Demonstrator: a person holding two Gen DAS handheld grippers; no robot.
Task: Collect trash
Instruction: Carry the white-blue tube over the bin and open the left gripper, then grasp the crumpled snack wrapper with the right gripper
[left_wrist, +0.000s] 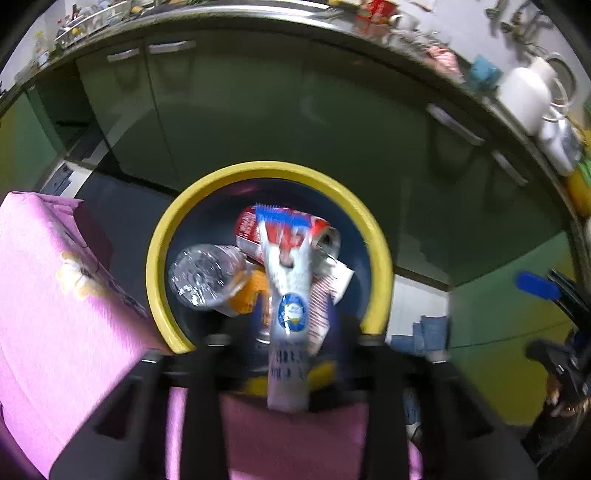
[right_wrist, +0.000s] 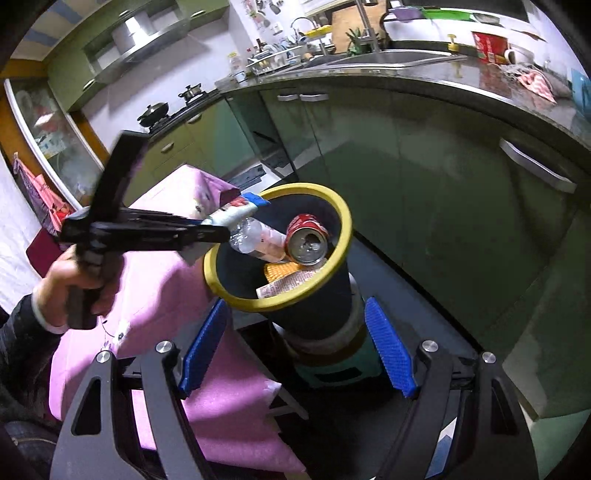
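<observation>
The left gripper (right_wrist: 207, 230) pinches a wrapper (right_wrist: 236, 210) over the bin (right_wrist: 332, 266) at mid-frame, ready to release it; the right gripper (right_wrist: 295, 350) gapes empty.

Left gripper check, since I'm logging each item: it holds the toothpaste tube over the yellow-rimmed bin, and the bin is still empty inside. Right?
Not quite. The left gripper does hold the toothpaste tube over the yellow-rimmed bin, but the bin is not empty: the right wrist view shows a red can, a clear plastic bottle and wrappers inside.
</observation>
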